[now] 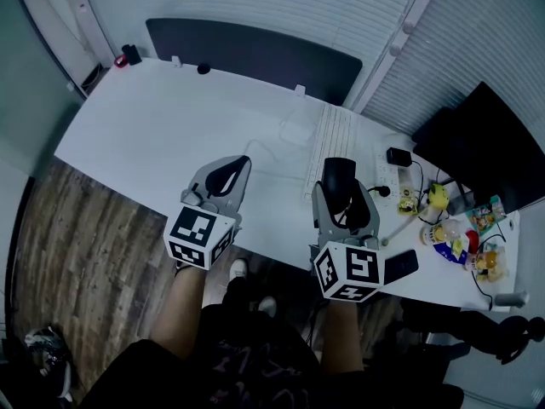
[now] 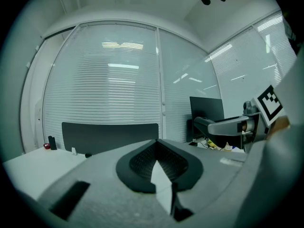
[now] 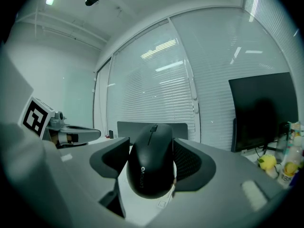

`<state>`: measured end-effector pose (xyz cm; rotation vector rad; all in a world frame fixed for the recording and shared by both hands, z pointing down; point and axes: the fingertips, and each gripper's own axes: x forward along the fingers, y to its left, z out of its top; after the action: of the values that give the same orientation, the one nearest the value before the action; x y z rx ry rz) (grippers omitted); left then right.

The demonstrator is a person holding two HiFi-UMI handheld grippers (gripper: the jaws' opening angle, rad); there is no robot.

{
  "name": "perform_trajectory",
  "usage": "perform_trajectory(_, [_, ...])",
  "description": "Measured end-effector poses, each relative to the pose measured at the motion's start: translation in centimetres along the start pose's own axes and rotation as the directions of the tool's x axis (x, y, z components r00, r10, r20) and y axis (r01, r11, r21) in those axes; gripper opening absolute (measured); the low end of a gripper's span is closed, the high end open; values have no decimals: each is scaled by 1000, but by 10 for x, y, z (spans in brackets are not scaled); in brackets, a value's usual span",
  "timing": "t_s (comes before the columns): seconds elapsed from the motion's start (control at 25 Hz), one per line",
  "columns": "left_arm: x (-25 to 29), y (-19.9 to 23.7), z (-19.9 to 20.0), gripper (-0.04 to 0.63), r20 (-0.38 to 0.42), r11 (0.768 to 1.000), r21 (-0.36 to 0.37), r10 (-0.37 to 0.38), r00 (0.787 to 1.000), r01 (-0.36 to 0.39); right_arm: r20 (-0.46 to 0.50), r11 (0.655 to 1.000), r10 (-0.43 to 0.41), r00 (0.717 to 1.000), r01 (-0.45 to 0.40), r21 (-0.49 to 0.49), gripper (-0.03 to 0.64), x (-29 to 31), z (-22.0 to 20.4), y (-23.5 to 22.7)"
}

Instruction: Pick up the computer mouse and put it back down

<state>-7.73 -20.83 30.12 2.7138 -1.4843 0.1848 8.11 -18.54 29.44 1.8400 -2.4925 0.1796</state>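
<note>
From the head view, both grippers sit over the near edge of the white bench [image 1: 153, 135]. The left gripper [image 1: 241, 164] has its jaws brought together at the tips, with only a dark padded hollow behind them and nothing inside. The right gripper [image 1: 340, 187] has its jaws clamped on the black computer mouse [image 1: 338, 170]. The mouse's long axis runs along the jaws, and its nose points out past their tips, away from the person. A white keyboard [image 1: 328, 143] lies just beyond the right jaws' tips. A dark phone [image 1: 400, 266] lies behind and to the right of them, and a black monitor [image 1: 490, 143] stands well off to their right.

The left gripper view bears out that the left jaws meet tip to tip. Only a wedge of white bench shows through the hollow between them. A dark back panel [image 2: 109, 137] stands far ahead of the tips. The right gripper reaches in to their right, level with them.

In the right gripper view the mouse fills the gap, with a padded jaw against each flank. Its rounded rear end, with the logo, faces the camera. The scroll wheel lies at the far end, near the jaw tips. White bench shows under it, but I cannot tell whether the mouse touches the bench or hangs just above it.
</note>
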Motion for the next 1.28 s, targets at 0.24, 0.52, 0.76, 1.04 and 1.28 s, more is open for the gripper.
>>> perform_trajectory(0.24, [-2, 4, -23, 2, -43, 1000, -19, -8, 999, 7, -47, 1000, -2, 999, 3, 19, 298, 3, -25, 7])
perform_trajectory(0.52, [-2, 4, -54, 2, -101, 999, -50, -23, 995, 18, -104, 999, -1, 995, 6, 44, 298, 4, -54, 13])
perform_trajectory(0.76, [-1, 2, -80, 2, -145, 997, -76, -35, 989, 24, -152, 998, 8, 988, 1, 61, 298, 6, -80, 18])
perform_trajectory(1.04, [-4, 1, -104, 2, -183, 996, -90, -31, 983, 14, -201, 996, 16, 979, 1, 84, 298, 3, -109, 19])
perform_trajectory(1.28, [0, -2, -132, 2, -229, 993, -114, -41, 972, 15, -251, 994, 15, 968, 12, 106, 298, 4, -137, 17])
